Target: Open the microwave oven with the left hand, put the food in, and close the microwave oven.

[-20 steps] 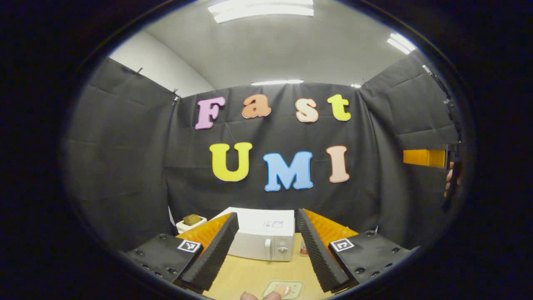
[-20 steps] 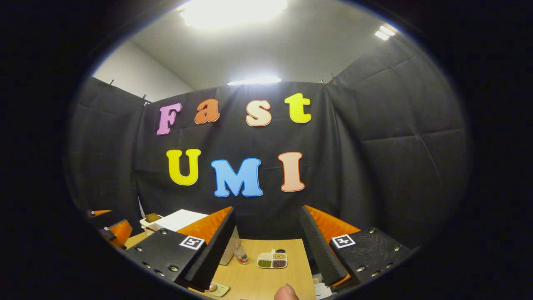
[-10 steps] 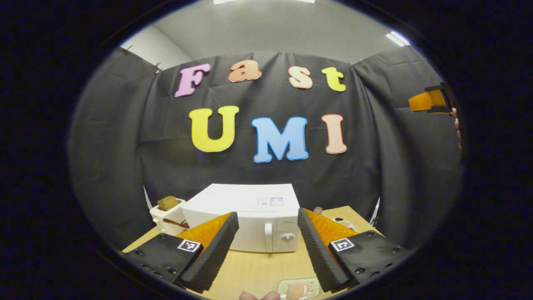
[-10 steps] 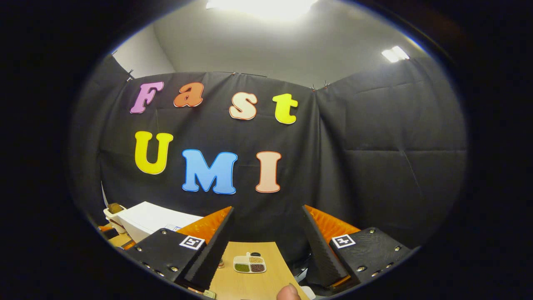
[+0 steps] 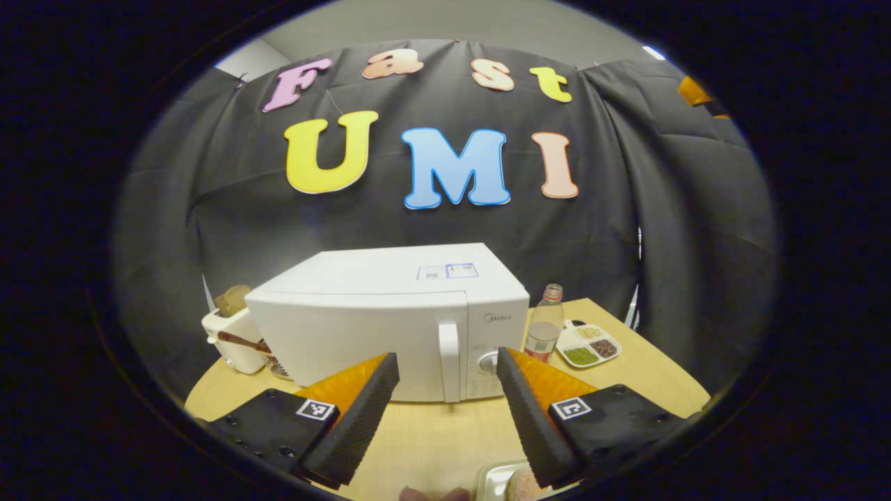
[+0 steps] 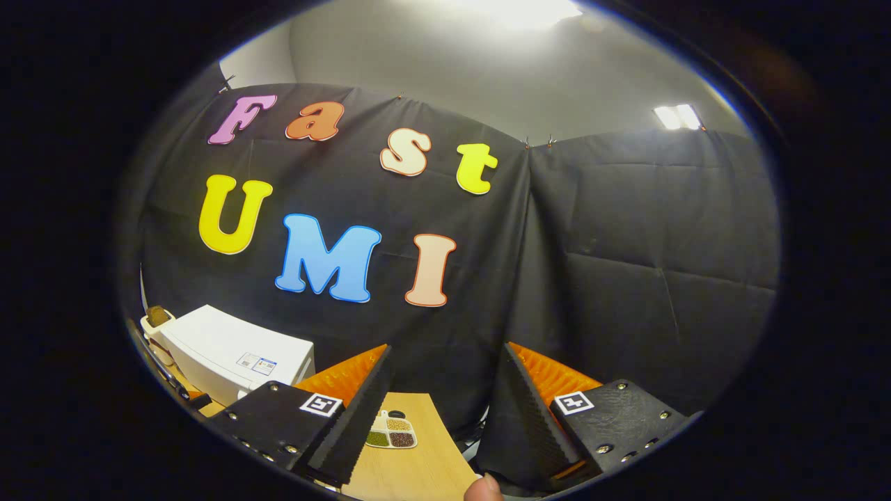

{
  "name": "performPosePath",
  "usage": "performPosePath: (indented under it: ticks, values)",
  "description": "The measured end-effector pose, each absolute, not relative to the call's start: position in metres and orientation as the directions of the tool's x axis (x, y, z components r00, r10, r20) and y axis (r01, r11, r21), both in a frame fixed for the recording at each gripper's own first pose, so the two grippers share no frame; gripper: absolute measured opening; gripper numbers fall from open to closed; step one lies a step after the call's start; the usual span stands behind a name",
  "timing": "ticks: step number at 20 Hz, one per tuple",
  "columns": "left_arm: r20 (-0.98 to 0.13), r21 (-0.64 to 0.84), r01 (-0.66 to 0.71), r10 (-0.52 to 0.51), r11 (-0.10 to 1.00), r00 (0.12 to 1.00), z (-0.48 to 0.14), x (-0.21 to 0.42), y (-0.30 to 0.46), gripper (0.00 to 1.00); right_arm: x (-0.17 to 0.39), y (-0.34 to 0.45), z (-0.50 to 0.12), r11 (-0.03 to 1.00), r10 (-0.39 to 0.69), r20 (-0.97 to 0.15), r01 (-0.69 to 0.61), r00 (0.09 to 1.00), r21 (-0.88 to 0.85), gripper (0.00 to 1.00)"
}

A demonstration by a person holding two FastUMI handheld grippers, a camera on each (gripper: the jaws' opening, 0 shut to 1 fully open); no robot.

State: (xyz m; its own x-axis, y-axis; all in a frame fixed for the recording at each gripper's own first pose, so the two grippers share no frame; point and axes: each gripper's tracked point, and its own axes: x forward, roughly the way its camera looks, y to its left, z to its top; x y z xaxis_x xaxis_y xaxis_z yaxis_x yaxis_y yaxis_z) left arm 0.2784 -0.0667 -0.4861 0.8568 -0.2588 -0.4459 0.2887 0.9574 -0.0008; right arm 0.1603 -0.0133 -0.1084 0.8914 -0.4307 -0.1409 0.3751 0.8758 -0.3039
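Opening comes first: your left claw (image 5: 445, 376), spread wide and empty, faces the microwave oven (image 5: 390, 320); hook its door handle (image 5: 449, 360) just ahead.

In left gripper view, microwave (image 5: 390, 323) sits mid-table (image 5: 431, 431) w/ toaster (image 5: 233, 341) just beside its left; bottle (image 5: 545, 323) just right of it; divided snack tray (image 5: 588, 344) right of bottle; food dish (image 5: 501, 480) at near edge.

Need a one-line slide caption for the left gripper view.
Open left tool faces the shut microwave, lined up near its door handle.
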Motion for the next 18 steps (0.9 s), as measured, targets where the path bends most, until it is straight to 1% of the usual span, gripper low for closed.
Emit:
performPosePath:
  ticks: [1,2,3,5,6,7,8,11,14,16,18]
  values:
    - [-0.458,-0.007,0.296,-0.266,0.955,0.848,-0.5,0.285,-0.069,0.97,0.161,-0.016,-0.113,0.867,-0.444,-0.149,0.382,0.884,-0.319,0.95]
    - [-0.471,-0.012,0.298,-0.269,0.954,0.84,-0.515,0.289,-0.073,0.97,0.16,-0.018,-0.116,0.86,-0.454,-0.159,0.385,0.877,-0.335,0.95]
    - [-0.489,-0.017,0.301,-0.27,0.954,0.829,-0.528,0.294,-0.075,0.95,0.161,-0.019,-0.121,0.856,-0.459,-0.171,0.383,0.872,-0.347,0.95]
    - [-0.509,-0.027,0.304,-0.275,0.952,0.816,-0.552,0.306,-0.081,0.98,0.16,-0.023,-0.126,0.846,-0.475,-0.185,0.389,0.86,-0.365,0.94]
    - [-0.52,-0.027,0.303,-0.272,0.953,0.81,-0.563,0.311,-0.082,0.98,0.159,-0.025,-0.127,0.841,-0.485,-0.189,0.395,0.854,-0.369,0.94]
    - [-0.536,-0.024,0.301,-0.266,0.953,0.801,-0.574,0.315,-0.083,0.95,0.158,-0.028,-0.129,0.836,-0.494,-0.194,0.403,0.847,-0.371,0.94]
    - [-0.548,-0.017,0.298,-0.258,0.954,0.795,-0.583,0.32,-0.083,0.96,0.156,-0.03,-0.129,0.835,-0.501,-0.202,0.408,0.842,-0.37,0.94]
    - [-0.544,-0.007,0.316,-0.268,0.949,0.795,-0.597,0.335,-0.087,0.88,0.143,-0.036,-0.122,0.828,-0.516,-0.204,0.423,0.832,-0.367,0.93]
    - [-0.575,0.028,0.322,-0.248,0.946,0.779,-0.614,0.344,-0.085,0.79,0.13,-0.04,-0.12,0.822,-0.523,-0.205,0.426,0.827,-0.378,0.93]
    - [-0.585,0.001,0.315,-0.255,0.949,0.77,-0.621,0.349,-0.084,0.66,0.122,-0.042,-0.116,0.817,-0.527,-0.193,0.43,0.828,-0.384,0.94]
    - [-0.631,-0.092,0.301,-0.289,0.949,0.72,-0.643,0.338,-0.089,0.51,0.114,-0.042,-0.116,0.82,-0.525,-0.196,0.43,0.828,-0.377,0.93]
